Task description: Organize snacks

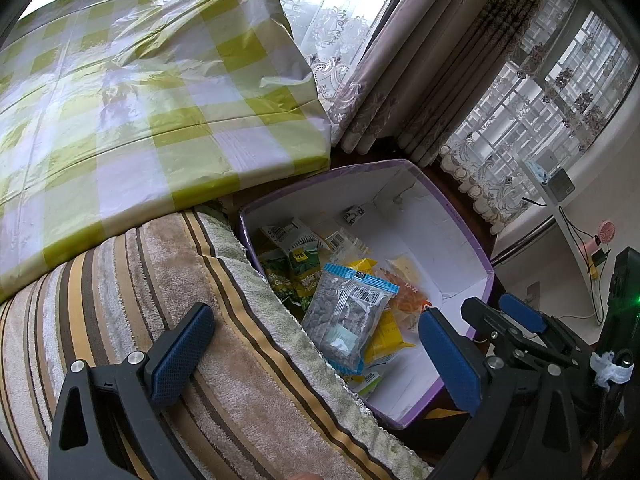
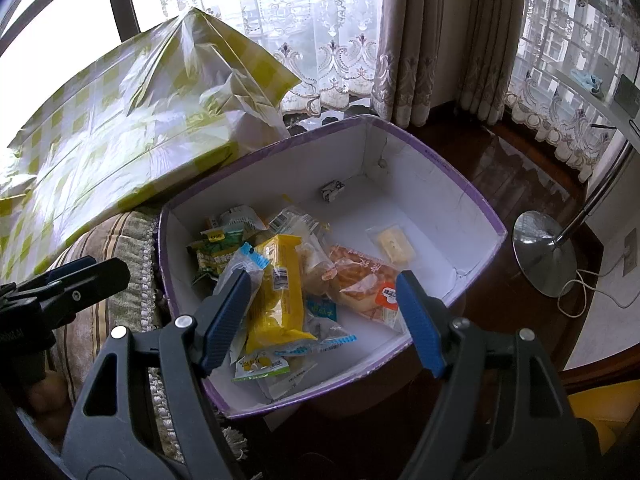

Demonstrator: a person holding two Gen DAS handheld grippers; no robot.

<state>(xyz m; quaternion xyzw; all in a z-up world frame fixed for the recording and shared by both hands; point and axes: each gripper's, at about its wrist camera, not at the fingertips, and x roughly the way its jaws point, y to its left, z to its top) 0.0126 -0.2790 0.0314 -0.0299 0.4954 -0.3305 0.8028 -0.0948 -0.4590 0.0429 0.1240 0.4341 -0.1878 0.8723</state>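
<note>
- Snack packets (image 2: 280, 292) are lying in a loose, overlapping heap; a yellow pack (image 2: 279, 286), a blue-edged clear packet (image 1: 348, 312), green bags (image 1: 296, 276) and an orange-printed bun wrapper (image 2: 362, 284) are showing.
- The purple-rimmed white box (image 2: 440, 184) is holding them all, crowded toward its near left end; one small pale packet (image 2: 394, 245) is lying apart.
- The right gripper (image 2: 320, 320) is hanging above the heap, jaws spread, gripping nothing.
- The left gripper (image 1: 316, 344) is standing wide and empty over the box edge and striped cushion (image 1: 168, 280).
</note>
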